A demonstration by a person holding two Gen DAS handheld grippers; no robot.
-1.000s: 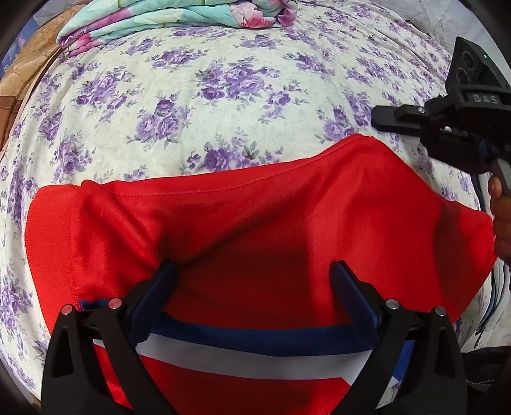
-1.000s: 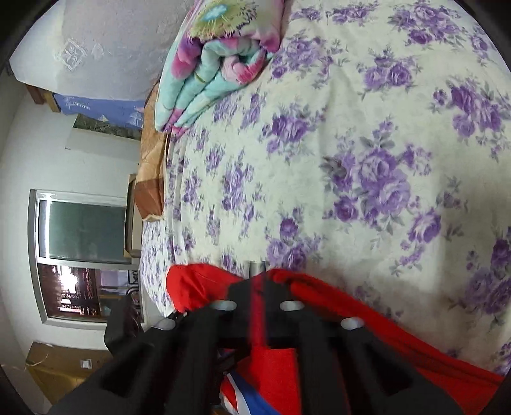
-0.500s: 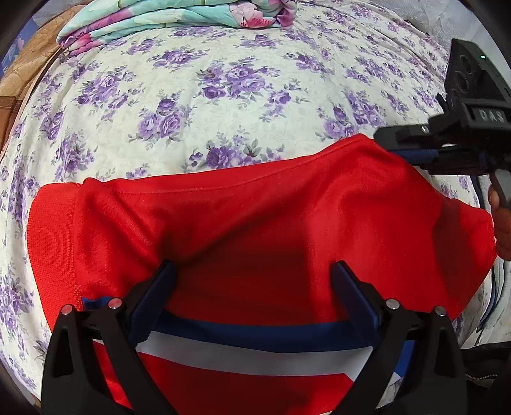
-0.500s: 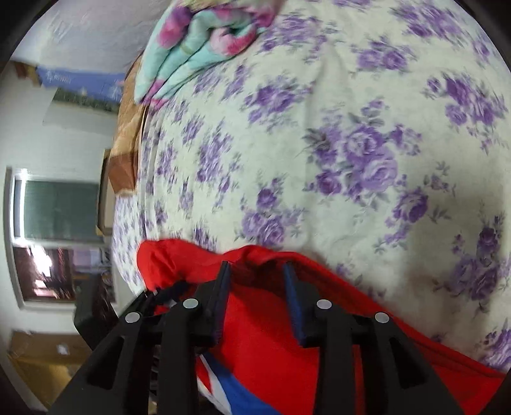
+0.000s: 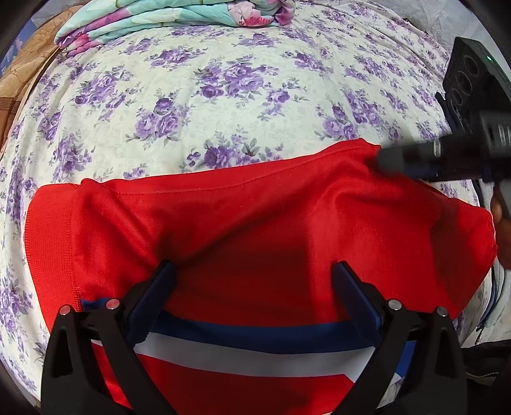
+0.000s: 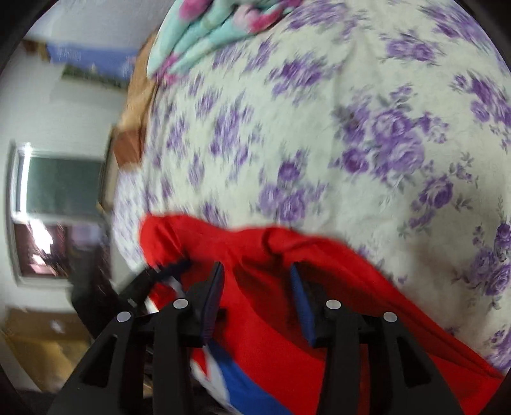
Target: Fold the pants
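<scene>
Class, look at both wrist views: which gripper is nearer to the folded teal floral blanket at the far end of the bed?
Neither clearly. The left gripper and right gripper both hover open over the red pants, far from the blanket.

Lay spread across nearly the whole scene: a cream bedsheet printed with purple roses. Rested on the sheet's far edge, a folded quilt in turquoise and pink, with a brown patterned cloth hanging just beside the sheet's far left corner. Seen blurred beyond the sheet's left side in the right wrist view: a window in a white wall, a blue poster higher on that wall, and a cardboard box low under the window.
</scene>
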